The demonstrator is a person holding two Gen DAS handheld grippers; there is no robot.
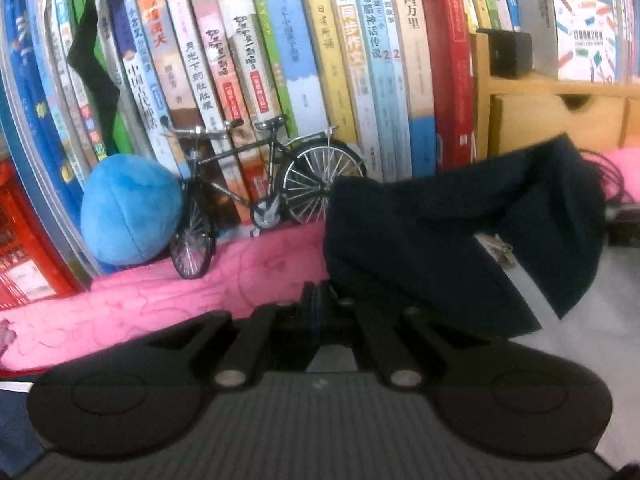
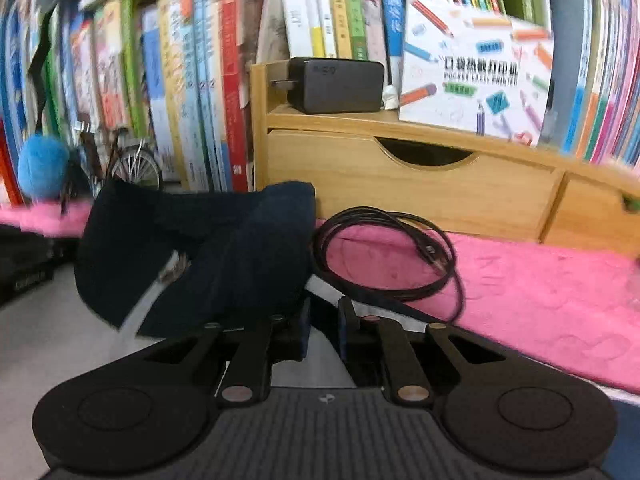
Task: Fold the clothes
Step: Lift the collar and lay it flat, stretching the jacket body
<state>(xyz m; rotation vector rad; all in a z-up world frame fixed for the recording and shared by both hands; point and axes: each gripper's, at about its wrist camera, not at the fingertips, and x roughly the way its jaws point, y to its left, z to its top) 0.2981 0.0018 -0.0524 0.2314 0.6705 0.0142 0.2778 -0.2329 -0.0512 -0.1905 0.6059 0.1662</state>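
Pink blanket (image 2: 540, 280) under navy garment (image 2: 200, 248), bookshelf (image 1: 280, 40) behind.

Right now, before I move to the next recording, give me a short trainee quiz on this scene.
1. True or false: the coiled black cable lies on the pink cloth.
2. In the left wrist view, what stands between the blue plush ball and the dark garment? A) a toy bicycle B) a lamp C) a mug
3. What black thing sits on top of the wooden drawer unit, beside the printed box?

Key: 1 true; 2 A; 3 a charger.
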